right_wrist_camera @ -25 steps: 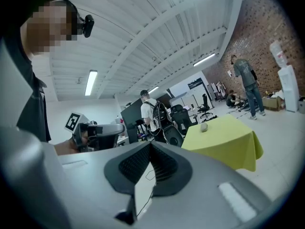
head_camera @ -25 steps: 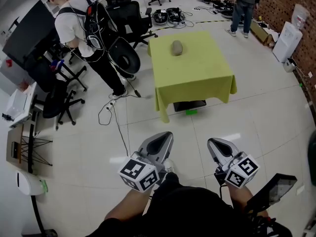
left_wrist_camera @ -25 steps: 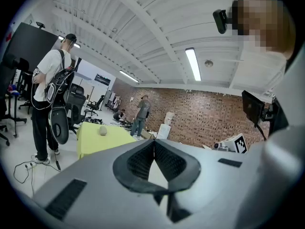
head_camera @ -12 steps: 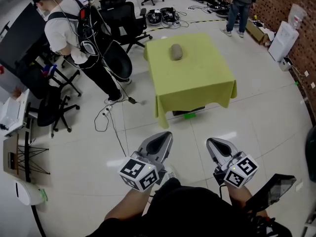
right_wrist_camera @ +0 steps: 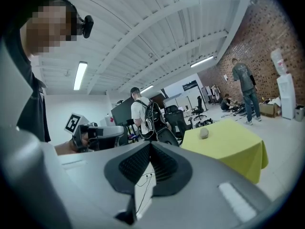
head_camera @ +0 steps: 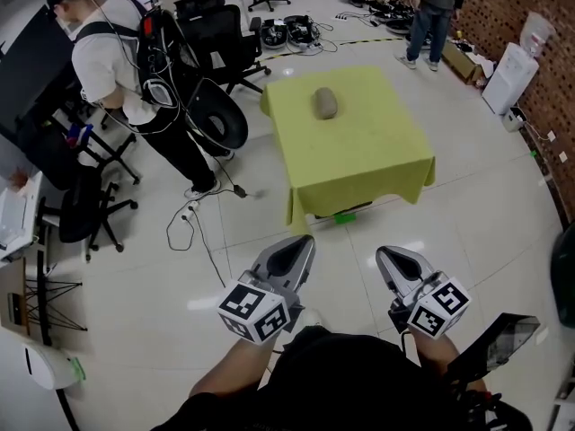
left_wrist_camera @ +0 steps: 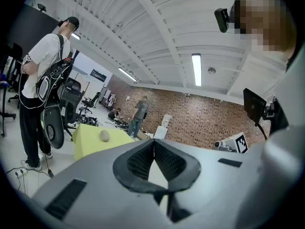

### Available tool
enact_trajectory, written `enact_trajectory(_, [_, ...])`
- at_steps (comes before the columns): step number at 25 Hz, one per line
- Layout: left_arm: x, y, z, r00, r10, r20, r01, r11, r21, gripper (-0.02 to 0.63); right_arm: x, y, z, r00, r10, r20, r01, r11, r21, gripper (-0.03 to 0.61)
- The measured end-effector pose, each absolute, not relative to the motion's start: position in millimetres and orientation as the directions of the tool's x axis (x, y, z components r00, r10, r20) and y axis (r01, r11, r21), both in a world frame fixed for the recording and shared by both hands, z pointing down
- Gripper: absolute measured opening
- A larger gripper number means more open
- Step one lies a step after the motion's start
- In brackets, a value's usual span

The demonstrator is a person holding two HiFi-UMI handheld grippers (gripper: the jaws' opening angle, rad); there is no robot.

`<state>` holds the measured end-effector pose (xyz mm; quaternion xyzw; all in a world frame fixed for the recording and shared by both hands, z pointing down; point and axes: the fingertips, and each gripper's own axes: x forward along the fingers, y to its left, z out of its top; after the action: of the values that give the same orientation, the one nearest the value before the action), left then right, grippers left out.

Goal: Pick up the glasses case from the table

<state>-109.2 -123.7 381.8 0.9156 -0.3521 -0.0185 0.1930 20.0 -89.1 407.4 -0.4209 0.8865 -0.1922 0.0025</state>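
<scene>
A grey oval glasses case (head_camera: 324, 103) lies on the far half of a table under a yellow-green cloth (head_camera: 359, 160); it also shows small in the left gripper view as the case (left_wrist_camera: 104, 136) and in the right gripper view as the case (right_wrist_camera: 204, 133). My left gripper (head_camera: 297, 247) and right gripper (head_camera: 388, 257) are held side by side low in the head view, well short of the table, over the white tiled floor. Both point toward the table, shut and empty, as the left gripper (left_wrist_camera: 153, 142) and right gripper (right_wrist_camera: 150, 144) show with jaws meeting at the tips.
A person in a white shirt with a backpack (head_camera: 135, 70) stands left of the table beside black office chairs (head_camera: 220, 34). Cables (head_camera: 202, 232) trail on the floor to the left. More people (head_camera: 431, 16) stand by the brick wall at the back right.
The table and case sit slightly nearer and lower in the head view than a second ago. Both grippers stay shut in the same place in the picture. The standing person has shifted left.
</scene>
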Motion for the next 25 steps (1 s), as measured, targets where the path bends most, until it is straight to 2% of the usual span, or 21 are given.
enact_trajectory(9, [-135.8, -156.1, 383.2, 0.767, -0.637, 0.076, -0.616, -0.697, 0.368, 0.008, -2.1, -117.3, 397.2, -0.616, -0.773, 0.150, -0.774, 0.560, -0.296, 0.002])
enact_trajectory(19, [-125.0, -169.3, 386.3, 0.787, -0.612, 0.078, -0.594, -0.718, 0.364, 0.008, 8.6, -126.7, 404.0, -0.593, -0.791, 0.154, -0.790, 0.534, -0.302, 0.002])
enact_trajectory(25, [-123.7, -179.9, 384.3, 0.761, -0.644, 0.081, -0.626, -0.694, 0.355, 0.008, 12.1, -145.8, 400.8, -0.627, -0.766, 0.142, -0.764, 0.569, -0.304, 0.002])
